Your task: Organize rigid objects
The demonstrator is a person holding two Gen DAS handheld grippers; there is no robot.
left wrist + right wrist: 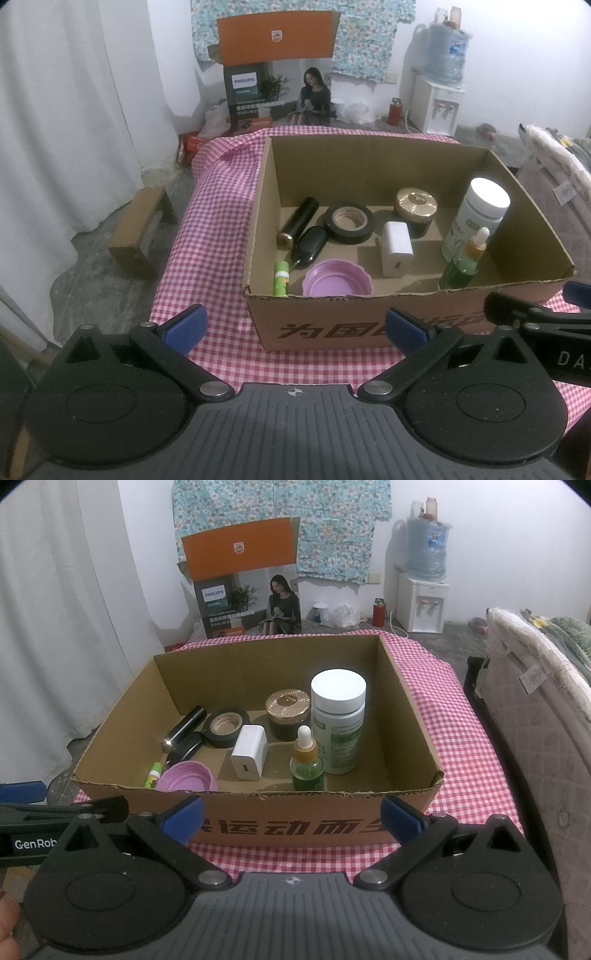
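An open cardboard box (369, 328) (288, 827) stands on a red-checked cloth. Inside it lie a black tube (299, 221), a black tape roll (349, 222) (225, 726), a gold-lidded jar (415, 210) (287, 716), a white charger (397, 249) (249, 753), a purple lid (336, 278) (186, 777), a green stick (281, 277), a dropper bottle (463, 262) (307, 764) and a white-capped bottle (476, 218) (338, 720). My left gripper (295, 326) and right gripper (291, 818) are both open and empty, just in front of the box.
The checked cloth (461, 738) covers the table. A Philips carton (273, 74) stands behind it, a small cardboard box (142, 229) on the floor at left, a mattress (546, 709) at right, and a water dispenser (423, 590) by the back wall.
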